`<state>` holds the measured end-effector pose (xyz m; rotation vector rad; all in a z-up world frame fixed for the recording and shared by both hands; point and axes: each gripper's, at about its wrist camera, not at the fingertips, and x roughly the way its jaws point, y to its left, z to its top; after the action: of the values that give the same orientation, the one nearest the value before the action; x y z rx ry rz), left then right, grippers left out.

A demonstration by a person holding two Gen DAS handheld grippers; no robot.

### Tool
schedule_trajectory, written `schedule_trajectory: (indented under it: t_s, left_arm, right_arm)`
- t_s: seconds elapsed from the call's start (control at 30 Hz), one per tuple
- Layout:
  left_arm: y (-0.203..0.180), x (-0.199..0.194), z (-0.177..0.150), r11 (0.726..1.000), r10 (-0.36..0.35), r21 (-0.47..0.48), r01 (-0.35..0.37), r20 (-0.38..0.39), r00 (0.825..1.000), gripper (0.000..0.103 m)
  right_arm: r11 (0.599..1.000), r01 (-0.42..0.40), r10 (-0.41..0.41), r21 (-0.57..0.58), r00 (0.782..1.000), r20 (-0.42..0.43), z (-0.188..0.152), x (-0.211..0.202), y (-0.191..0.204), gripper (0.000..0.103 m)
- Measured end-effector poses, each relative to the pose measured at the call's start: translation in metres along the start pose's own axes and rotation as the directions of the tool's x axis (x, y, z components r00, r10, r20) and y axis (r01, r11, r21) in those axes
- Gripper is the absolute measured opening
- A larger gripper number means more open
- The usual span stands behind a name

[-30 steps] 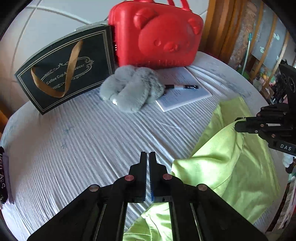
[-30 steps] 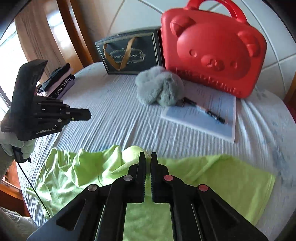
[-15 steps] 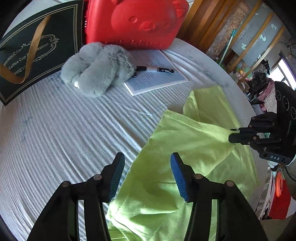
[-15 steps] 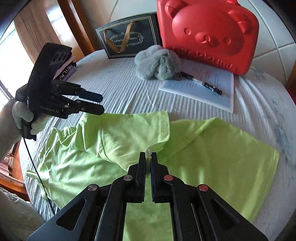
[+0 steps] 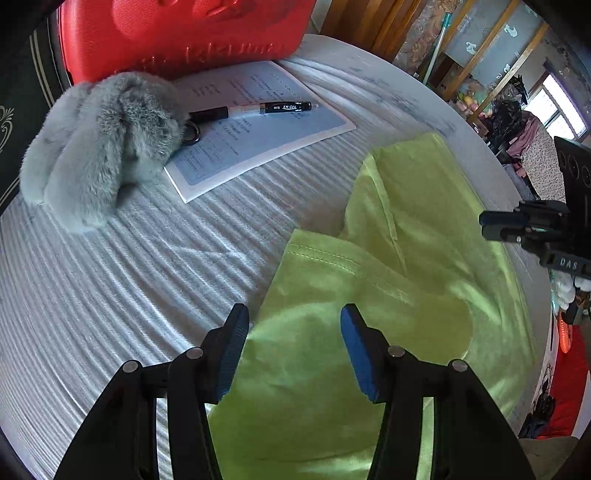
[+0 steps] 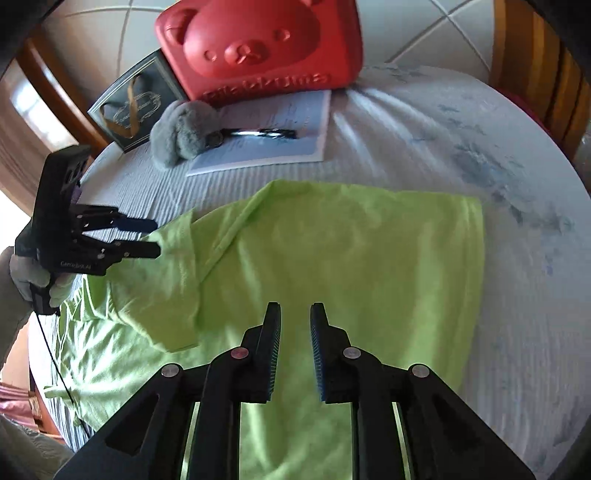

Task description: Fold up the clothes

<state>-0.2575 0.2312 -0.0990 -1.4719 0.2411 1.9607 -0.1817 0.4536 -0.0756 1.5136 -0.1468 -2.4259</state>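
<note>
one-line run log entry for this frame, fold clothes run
phase: fold laid down | left tool: open over green shirt | right tool: jaws just opening, nothing between | shirt: flat on table

At my twelve o'clock the red case (image 5: 184,33) runs off the frame; the paper's (image 6: 273,129) print is unreadable.

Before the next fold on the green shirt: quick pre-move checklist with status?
1. Left gripper open, nothing between pads: ok.
2. Right gripper has just been opening, nothing between pads: ok.
3. Green shirt released, lying on the tablecloth: ok.
4. Folded part lies flat: not ok, left side still rumpled.
5. Shirt apart from paper, pen and grey plush: ok.
6. Near hem fully on the table: cannot tell.
</note>
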Motion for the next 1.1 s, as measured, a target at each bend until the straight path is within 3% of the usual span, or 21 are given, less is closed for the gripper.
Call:
schedule_trajectory:
  t_s: [0.1,0.13,0.17,0.2,0.23,0.37,0.6,0.67,0.73,0.83,0.87,0.97,1.1]
  left_arm:
    - [-0.007,0.003,0.002,1.0,-0.001,0.019,0.001,0.0,1.0,0.053]
    - [-0.011,0.004,0.002,0.999,0.014,0.035,-0.014,-0.007,1.0,0.046]
    - [-0.015,0.006,0.002,0.998,0.039,0.05,-0.038,-0.012,0.999,0.035]
    - [-0.017,0.006,0.003,0.997,0.056,0.05,-0.055,-0.025,0.998,0.009]
    - [-0.016,0.006,0.003,0.998,0.057,0.031,-0.055,-0.039,0.998,0.005]
    - [-0.009,-0.011,0.007,0.998,0.061,-0.013,-0.061,-0.019,0.998,0.003]
    - [0.027,-0.05,0.019,0.985,0.139,-0.11,-0.133,0.048,0.989,0.002]
    - [0.045,-0.066,0.02,0.975,0.171,-0.156,-0.158,0.077,0.982,0.002]
    - [0.065,-0.08,0.022,0.962,0.204,-0.207,-0.18,0.101,0.974,0.002]
    - [0.093,-0.099,0.027,0.933,0.275,-0.274,-0.233,0.126,0.953,0.002]
    - [0.102,-0.107,0.027,0.923,0.298,-0.293,-0.25,0.132,0.945,0.002]
    - [0.128,-0.131,0.028,0.89,0.361,-0.348,-0.294,0.147,0.921,0.002]
    - [0.143,-0.165,0.018,0.873,0.378,-0.395,-0.285,0.18,0.908,0.002]
  right_arm:
    - [0.996,0.068,-0.069,0.052,0.997,0.015,0.014,-0.001,-0.038,0.017]
    - [0.995,0.08,-0.082,0.067,0.996,0.018,0.02,-0.001,-0.048,0.017]
    - [0.992,0.092,-0.094,0.082,0.995,0.021,0.025,-0.001,-0.059,0.017]
    - [0.99,0.104,-0.107,0.097,0.994,0.023,0.03,0.0,-0.069,0.017]
    - [0.989,0.106,-0.109,0.107,0.994,0.022,0.036,0.002,-0.075,0.017]
    - [0.983,0.119,-0.121,0.14,0.993,0.004,0.055,0.016,-0.094,0.017]
    - [0.962,0.248,-0.246,0.119,0.969,-0.031,0.073,0.034,-0.099,0.039]
    - [0.961,0.247,-0.246,0.125,0.969,-0.022,0.075,0.033,-0.1,0.042]
    - [0.963,0.237,-0.236,0.131,0.971,-0.026,0.077,0.036,-0.102,0.051]
    - [0.966,0.255,-0.252,0.054,0.966,-0.051,0.073,0.047,-0.089,0.052]
    - [0.965,0.26,-0.258,0.028,0.964,-0.059,0.072,0.05,-0.085,0.049]
    - [0.958,0.279,-0.282,-0.061,0.958,-0.051,0.07,0.052,-0.067,0.012]
    - [0.953,0.289,-0.288,-0.089,0.957,0.019,0.071,0.033,-0.055,0.01]
